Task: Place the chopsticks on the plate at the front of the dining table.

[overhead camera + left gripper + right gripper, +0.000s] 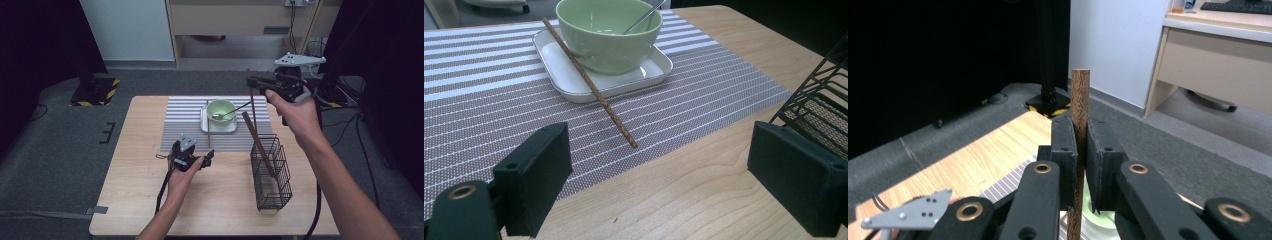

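Observation:
My right gripper (252, 80) is held high over the table's far right, shut on a brown wooden chopstick (253, 107) that hangs upright. In the right gripper view the chopstick (1080, 100) is pinched between the jaws of that gripper (1080, 135). A second chopstick (257, 142) leans in a black wire basket (272, 175). A third chopstick (594, 90) lies with one end on the white plate (564, 75) and the other on the striped placemat (484, 100). My left gripper (200, 152) rests low near the mat's front edge. Its jaws (664, 165) are open and empty, facing that lying chopstick (208, 125).
A green bowl (221, 109) with a metal spoon (235, 110) sits on the white plate (227, 129) on the placemat (182, 120). The basket (819, 95) stands at the table's right. A bare wooden tabletop (225, 200) lies in front of the mat.

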{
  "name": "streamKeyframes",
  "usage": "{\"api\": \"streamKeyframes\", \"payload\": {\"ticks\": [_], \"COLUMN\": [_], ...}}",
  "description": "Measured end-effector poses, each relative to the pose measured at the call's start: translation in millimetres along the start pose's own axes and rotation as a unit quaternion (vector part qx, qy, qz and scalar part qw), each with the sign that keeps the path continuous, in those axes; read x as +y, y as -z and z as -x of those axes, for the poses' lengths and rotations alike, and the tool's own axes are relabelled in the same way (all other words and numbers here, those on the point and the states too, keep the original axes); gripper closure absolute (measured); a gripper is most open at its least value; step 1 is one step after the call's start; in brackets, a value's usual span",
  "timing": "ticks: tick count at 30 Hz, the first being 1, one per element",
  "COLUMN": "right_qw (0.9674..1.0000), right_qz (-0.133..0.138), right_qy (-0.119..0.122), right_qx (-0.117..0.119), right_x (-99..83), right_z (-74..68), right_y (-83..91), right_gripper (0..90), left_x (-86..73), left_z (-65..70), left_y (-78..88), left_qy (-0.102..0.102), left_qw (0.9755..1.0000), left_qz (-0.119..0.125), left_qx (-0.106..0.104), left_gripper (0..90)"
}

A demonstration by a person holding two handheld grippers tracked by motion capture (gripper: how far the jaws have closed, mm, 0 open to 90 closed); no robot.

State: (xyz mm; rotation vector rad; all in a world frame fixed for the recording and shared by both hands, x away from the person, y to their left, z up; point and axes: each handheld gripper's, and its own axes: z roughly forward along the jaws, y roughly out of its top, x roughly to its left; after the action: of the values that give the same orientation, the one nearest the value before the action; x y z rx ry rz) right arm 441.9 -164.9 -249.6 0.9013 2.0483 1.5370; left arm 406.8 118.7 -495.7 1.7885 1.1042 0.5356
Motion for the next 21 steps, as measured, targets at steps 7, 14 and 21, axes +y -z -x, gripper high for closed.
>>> {"api": "streamKeyframes", "payload": {"ticks": [7,14,21], "right_qw": [0.9998,0.9994,0.9982], "right_qz": [0.013,0.023,0.038], "right_qy": [-0.011,-0.027,-0.046], "right_qx": [-0.007,-0.006,-0.007], "right_x": [-6.1,-20.0,-32.1], "right_z": [-5.0,-5.6,-5.1], "right_y": [-19.7,-38.6,-51.1], "right_gripper": [83.6,83.6,83.6], "left_x": [3.0,6.5,9.2], "left_z": [2.3,7.8,12.7], "left_y": [2.8,3.9,6.1], "left_qy": [0.000,-0.003,-0.003], "left_qw": [1.0000,0.9998,0.9996], "left_qz": [0.001,0.007,0.016], "left_qx": [-0.005,-0.016,-0.022], "left_gripper": [10.0,10.0,10.3]}}
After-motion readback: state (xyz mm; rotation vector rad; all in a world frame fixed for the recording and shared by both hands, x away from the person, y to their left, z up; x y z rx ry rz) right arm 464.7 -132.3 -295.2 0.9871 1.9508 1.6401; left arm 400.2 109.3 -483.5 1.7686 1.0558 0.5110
